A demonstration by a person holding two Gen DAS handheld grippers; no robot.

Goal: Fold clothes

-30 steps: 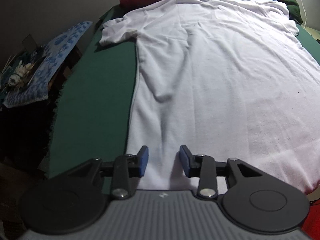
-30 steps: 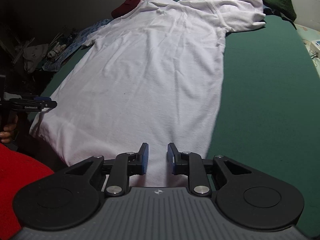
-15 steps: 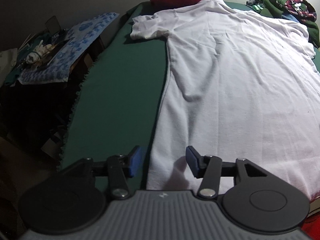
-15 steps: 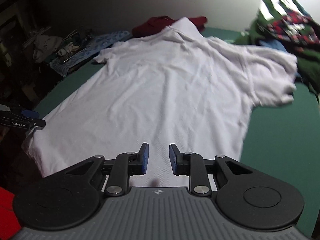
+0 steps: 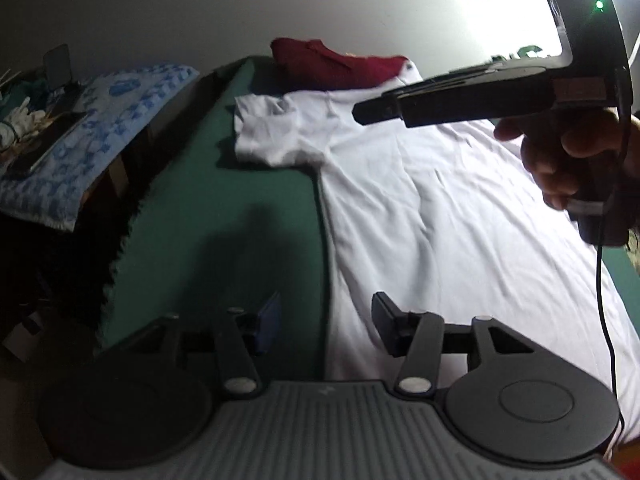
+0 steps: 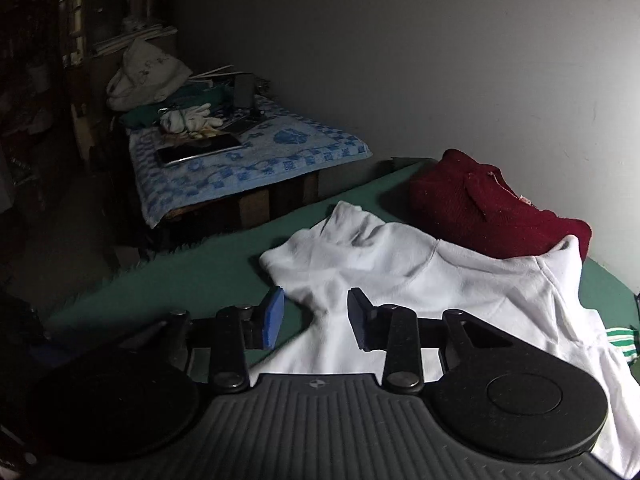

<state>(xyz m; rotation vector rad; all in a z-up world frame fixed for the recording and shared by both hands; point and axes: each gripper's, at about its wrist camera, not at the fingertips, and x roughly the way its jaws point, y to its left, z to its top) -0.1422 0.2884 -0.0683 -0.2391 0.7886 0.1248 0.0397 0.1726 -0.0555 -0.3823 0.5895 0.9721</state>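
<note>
A white shirt [image 5: 440, 208] lies spread flat on the green cover [image 5: 240, 220]. My left gripper [image 5: 326, 322] is open and low, straddling the shirt's left side edge near the hem, with nothing between its fingers. In the left wrist view a hand [image 5: 576, 152] holds my right gripper [image 5: 360, 114] above the shirt's chest, pointing at the left sleeve [image 5: 276, 136]. In the right wrist view the right gripper [image 6: 316, 314] is open just above the white shirt [image 6: 460, 280], at the armpit below the sleeve [image 6: 320, 248].
A folded maroon garment [image 6: 492, 212] lies by the shirt's collar against the wall. Left of the bed a low table under a blue patterned towel [image 6: 248, 160] carries clutter. A cable [image 5: 600, 300] hangs from the right gripper. A green-striped garment edge [image 6: 618, 340] shows at the right.
The right gripper has swung left across the shirt to the left sleeve and opened wider. The left gripper has shifted left to the shirt's side edge and opened wider.
</note>
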